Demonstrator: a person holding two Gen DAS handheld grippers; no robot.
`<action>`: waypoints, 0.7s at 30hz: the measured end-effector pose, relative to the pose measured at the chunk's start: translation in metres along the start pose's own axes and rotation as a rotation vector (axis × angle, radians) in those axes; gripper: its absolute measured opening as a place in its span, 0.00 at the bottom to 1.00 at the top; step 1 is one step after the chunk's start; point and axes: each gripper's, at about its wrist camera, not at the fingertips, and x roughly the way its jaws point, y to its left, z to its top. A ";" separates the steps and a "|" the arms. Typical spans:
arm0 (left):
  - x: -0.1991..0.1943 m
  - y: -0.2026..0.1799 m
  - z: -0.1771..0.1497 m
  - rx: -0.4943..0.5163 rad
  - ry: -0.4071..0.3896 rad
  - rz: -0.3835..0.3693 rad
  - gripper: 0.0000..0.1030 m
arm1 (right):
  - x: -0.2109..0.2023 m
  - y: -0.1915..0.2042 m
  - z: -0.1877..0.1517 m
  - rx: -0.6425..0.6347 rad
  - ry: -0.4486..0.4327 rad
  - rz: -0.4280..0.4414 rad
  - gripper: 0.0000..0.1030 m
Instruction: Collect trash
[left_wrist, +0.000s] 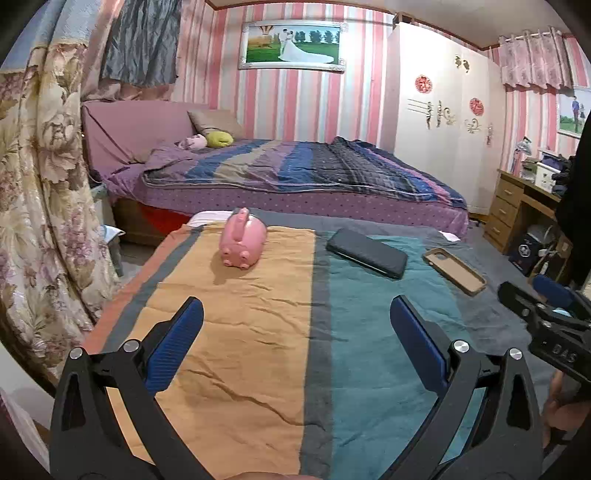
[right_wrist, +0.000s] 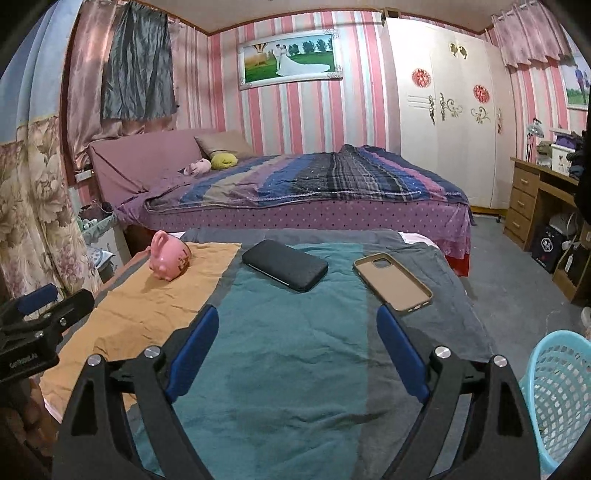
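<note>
While both claws hover over the near end of a cloth-covered table, each stands wide with nothing between its blue pads: the left gripper (left_wrist: 295, 339) above the orange stripe, the right gripper (right_wrist: 297, 350) above the teal stripe. On the striped cloth (right_wrist: 280, 354) ahead lie three things in a row across the far half: a pink piggy bank (right_wrist: 170, 260) on its side at the far left, a black phone (right_wrist: 284, 269) in the middle, and a tan phone case (right_wrist: 393, 282), open side up, toward the far right, just beyond the right claw's right finger. No plain rubbish such as paper or wrappers shows on the table, so which item counts as trash cannot be told. A pale blue plastic basket (right_wrist: 561, 398) stands low at the near right, off the table edge, likely the bin. The case looks light, thin and bendy, best pinched across its narrow sides; the piggy bank looks hard, smooth, rounded and breakable, so it could slip. Beyond the table are a purple bed (right_wrist: 303, 192) and a white wardrobe (right_wrist: 443, 110). The only writing is faint lettering on each claw's body seen from the other view, too blurred to read.
</note>
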 end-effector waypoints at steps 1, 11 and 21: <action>0.000 0.000 0.000 0.001 0.002 0.002 0.95 | -0.001 0.002 0.000 -0.008 -0.005 -0.008 0.83; 0.002 -0.008 -0.001 -0.002 0.007 0.000 0.95 | -0.007 -0.010 0.006 0.001 -0.023 -0.033 0.84; 0.003 -0.024 -0.002 0.014 0.010 -0.017 0.95 | -0.009 -0.018 0.009 0.001 -0.030 -0.045 0.84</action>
